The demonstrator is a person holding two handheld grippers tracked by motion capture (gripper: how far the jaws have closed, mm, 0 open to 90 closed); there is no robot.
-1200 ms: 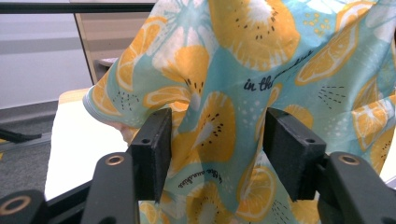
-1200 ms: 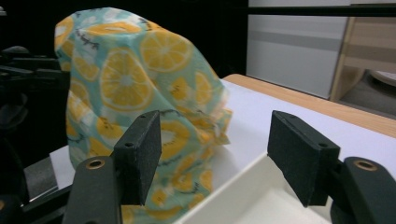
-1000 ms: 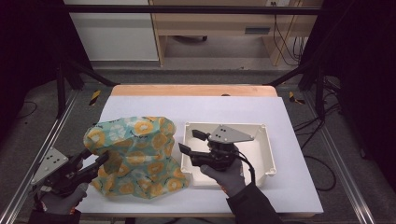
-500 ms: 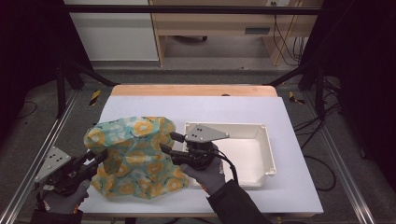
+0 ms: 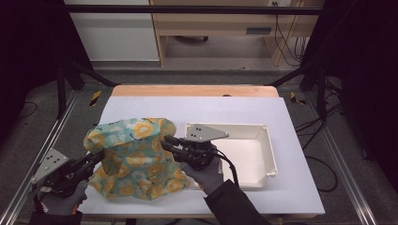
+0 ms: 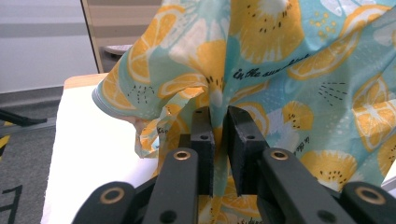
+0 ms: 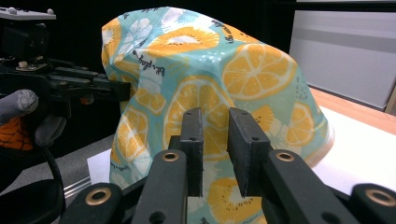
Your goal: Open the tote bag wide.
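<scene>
A teal cloth printed with orange slices stands bunched up in a mound on the white table. My left gripper reaches in from the lower left. Its jaws have just been closing and now pinch a fold of the cloth between them. My right gripper points left at the mound's right side. Its jaws have just been closing to a narrow gap. The cloth shows behind that gap, with no fold pressed between the pads. The left gripper shows at the mound's far side.
A white rectangular tray sits right of the cloth, partly under my right hand. A wooden strip edges the table's far side. Metal rails run along both table sides, and dark frame posts stand beyond.
My right gripper moved left from above the tray to the cloth's right edge. The jaws of both grippers narrowed, and the left ones closed on the cloth's left side.
</scene>
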